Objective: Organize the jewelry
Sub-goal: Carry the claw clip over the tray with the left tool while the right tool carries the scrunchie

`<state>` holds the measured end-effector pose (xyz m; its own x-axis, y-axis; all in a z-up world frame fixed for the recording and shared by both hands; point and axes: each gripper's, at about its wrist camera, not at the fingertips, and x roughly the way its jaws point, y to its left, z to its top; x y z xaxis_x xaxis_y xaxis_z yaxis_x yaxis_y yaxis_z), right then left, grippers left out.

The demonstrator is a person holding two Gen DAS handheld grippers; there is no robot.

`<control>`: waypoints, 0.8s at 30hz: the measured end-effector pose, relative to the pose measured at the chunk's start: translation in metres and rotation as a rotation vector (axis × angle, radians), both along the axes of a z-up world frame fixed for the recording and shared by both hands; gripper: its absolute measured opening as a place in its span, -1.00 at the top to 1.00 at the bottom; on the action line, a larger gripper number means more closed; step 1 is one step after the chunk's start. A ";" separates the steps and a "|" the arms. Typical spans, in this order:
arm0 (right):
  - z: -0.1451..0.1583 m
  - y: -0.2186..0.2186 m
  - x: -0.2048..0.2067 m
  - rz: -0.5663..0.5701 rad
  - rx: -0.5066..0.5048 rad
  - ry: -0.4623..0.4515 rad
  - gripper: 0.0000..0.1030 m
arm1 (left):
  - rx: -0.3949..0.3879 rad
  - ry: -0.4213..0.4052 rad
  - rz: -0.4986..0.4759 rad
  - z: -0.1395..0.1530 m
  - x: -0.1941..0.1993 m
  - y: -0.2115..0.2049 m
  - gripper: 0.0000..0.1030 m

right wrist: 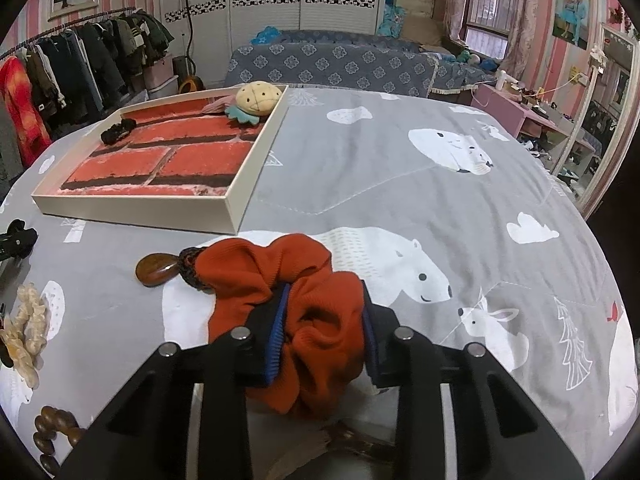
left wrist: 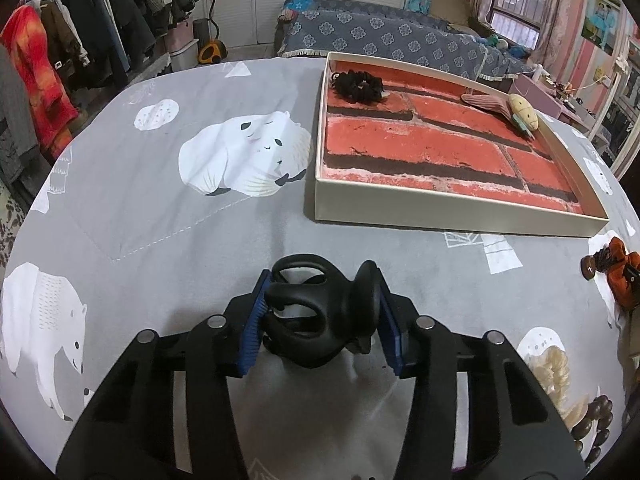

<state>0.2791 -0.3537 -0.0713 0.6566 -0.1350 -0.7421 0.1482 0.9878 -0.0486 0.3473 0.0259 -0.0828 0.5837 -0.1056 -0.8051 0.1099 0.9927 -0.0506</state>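
- The grey bedspread (left wrist: 168, 208) printed with white polar bears lies under everything I am working on, and it fills most of both wrist views.
- On it rests my shallow cream tray (left wrist: 440, 210), its floor lined with a red brick pattern; from my left wrist it sits ahead and to the right, from my right wrist ahead and to the left.
- Inside the tray, a black scrunchie (left wrist: 358, 86) lies near one far corner, and a pink hair piece with a yellow pineapple-shaped plush (left wrist: 520, 110) lies against the tray wall at the other far corner.
- My right gripper (right wrist: 322, 328) is clenched on the orange scrunchie (right wrist: 280, 272), its blue-padded fingers pressed into the fabric on both sides; the scrunchie is down on the bedspread, just in front of the tray's near wall.
- My left gripper (left wrist: 320, 312) grasps a black claw clip (left wrist: 320, 316), pinched between both pads, low over the bedspread and short of the tray.
- A cream scrunchie (right wrist: 24, 328) lies loose on the bedspread left of the orange one.
- A dark wooden bead bracelet (right wrist: 52, 436) lies near it, at the lower edge of my right view.
- A brown glossy pendant (right wrist: 156, 270) touches the orange scrunchie's left side.
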 end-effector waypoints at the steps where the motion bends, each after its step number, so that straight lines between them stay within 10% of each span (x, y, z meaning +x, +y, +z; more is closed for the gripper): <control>1: 0.000 0.000 0.000 0.000 0.001 -0.001 0.39 | 0.000 0.000 0.000 0.000 0.000 0.000 0.09; 24: 0.001 -0.003 -0.001 -0.002 0.020 -0.009 0.41 | -0.033 -0.013 0.002 0.003 -0.003 0.004 0.10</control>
<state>0.2781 -0.3568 -0.0700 0.6632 -0.1221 -0.7384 0.1509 0.9882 -0.0279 0.3445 0.0297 -0.0801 0.5946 -0.1304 -0.7934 0.1087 0.9907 -0.0814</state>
